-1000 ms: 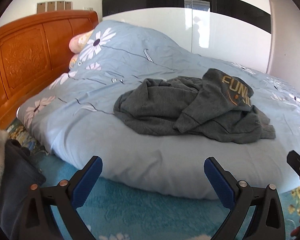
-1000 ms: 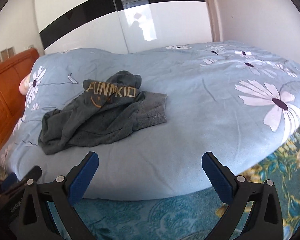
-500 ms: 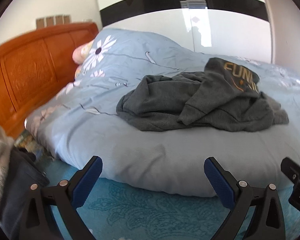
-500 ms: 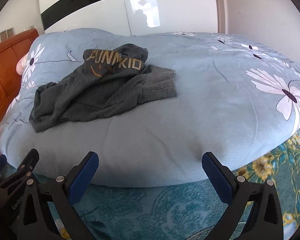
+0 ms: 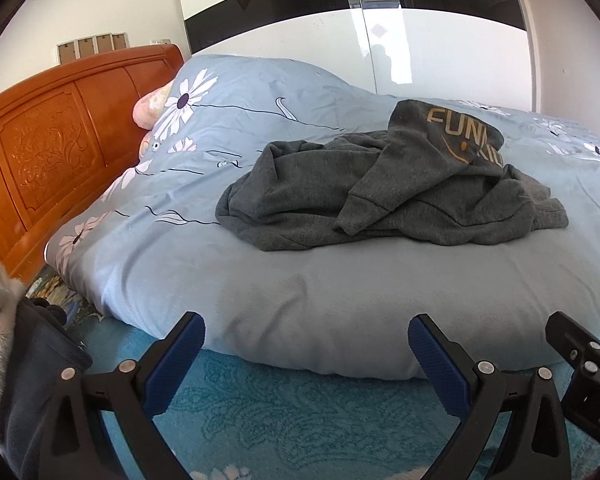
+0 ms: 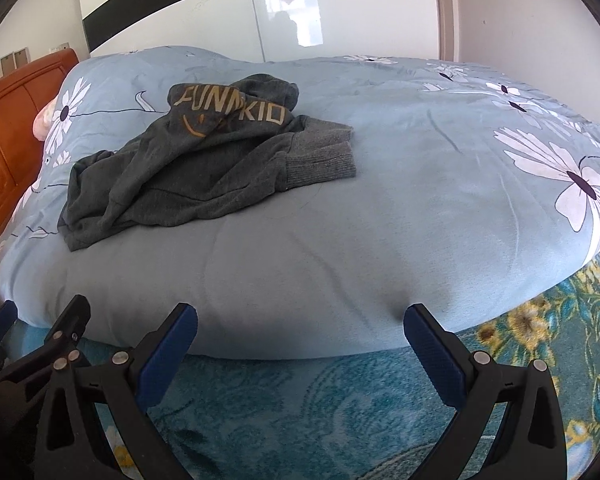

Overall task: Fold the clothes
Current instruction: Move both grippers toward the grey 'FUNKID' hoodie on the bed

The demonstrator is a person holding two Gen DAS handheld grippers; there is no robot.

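Left wrist view has the light-blue flowered duvet filling more of the frame than a second ago, crumpled dark-grey sweatshirt unfolded on top, left gripper and right gripper both spread wide, so looks like an approach.

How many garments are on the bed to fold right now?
1: a grey sweatshirt, crumpled on the blue duvet towards the headboard side. Its folds could hide something smaller; nothing else shows.

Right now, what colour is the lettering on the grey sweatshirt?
Gold-tan lettering, clearest in the right wrist view.
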